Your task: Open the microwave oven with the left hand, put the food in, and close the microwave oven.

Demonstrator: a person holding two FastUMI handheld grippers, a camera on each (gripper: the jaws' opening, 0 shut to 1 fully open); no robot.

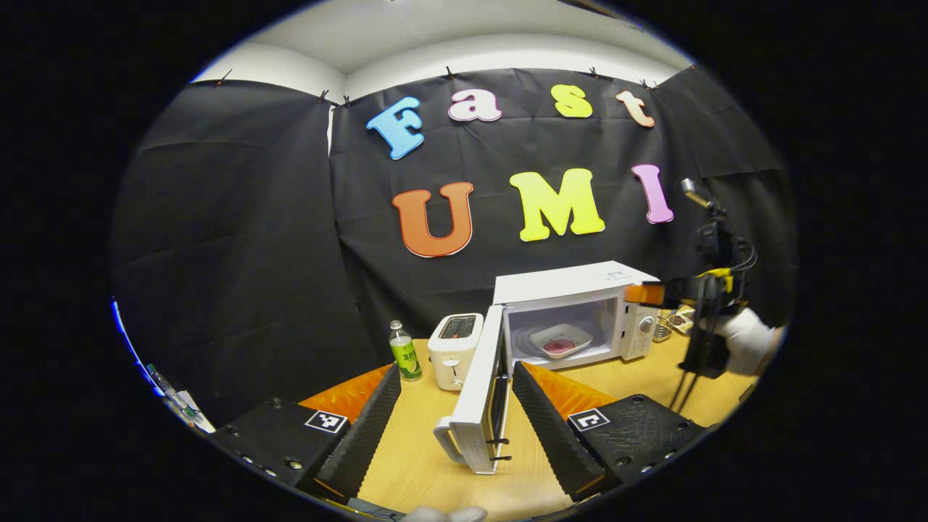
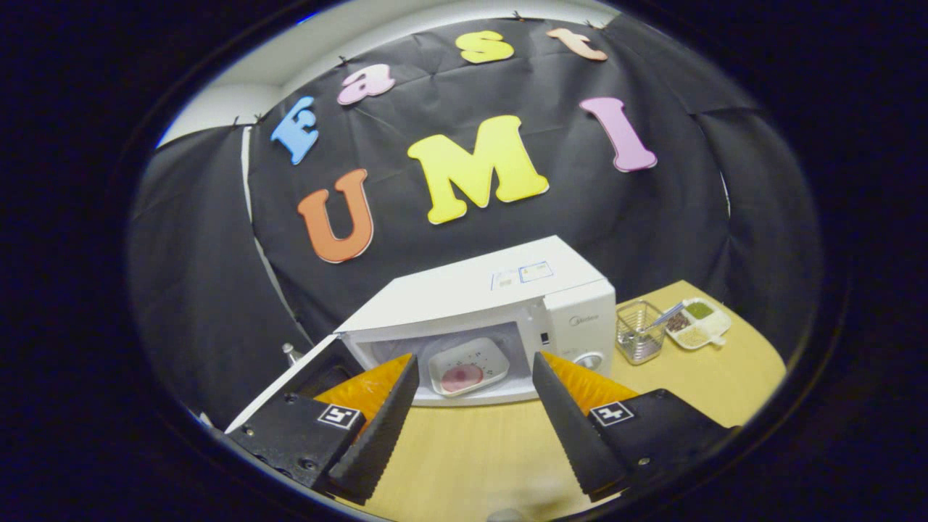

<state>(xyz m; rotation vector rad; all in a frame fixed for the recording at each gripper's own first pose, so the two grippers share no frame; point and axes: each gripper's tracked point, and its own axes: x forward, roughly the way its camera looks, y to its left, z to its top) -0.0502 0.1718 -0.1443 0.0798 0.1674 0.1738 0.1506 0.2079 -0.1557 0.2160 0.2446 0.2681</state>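
The white microwave (image 1: 580, 286) stands on the wooden table with its door (image 1: 475, 395) swung wide open toward me. Inside sits a white plate (image 1: 560, 339) with pinkish-red food (image 2: 462, 377) on it. My left gripper (image 1: 455, 366) is open, and the door's edge and handle (image 1: 446, 442) lie between its fingers with gaps on both sides. In the left gripper view, the right gripper (image 1: 645, 293) hovers by the microwave's control panel, held by a gloved hand (image 1: 747, 337). In the right gripper view, the right gripper (image 2: 475, 357) is open and holds nothing, facing the plate (image 2: 467, 366) in the microwave (image 2: 493, 297).
A white toaster (image 1: 455, 348) and a green-labelled bottle (image 1: 406, 351) stand left of the microwave. Right of it are a wire basket (image 2: 641, 330) and a divided condiment tray (image 2: 696, 322). Bare wooden table (image 2: 471, 457) lies in front.
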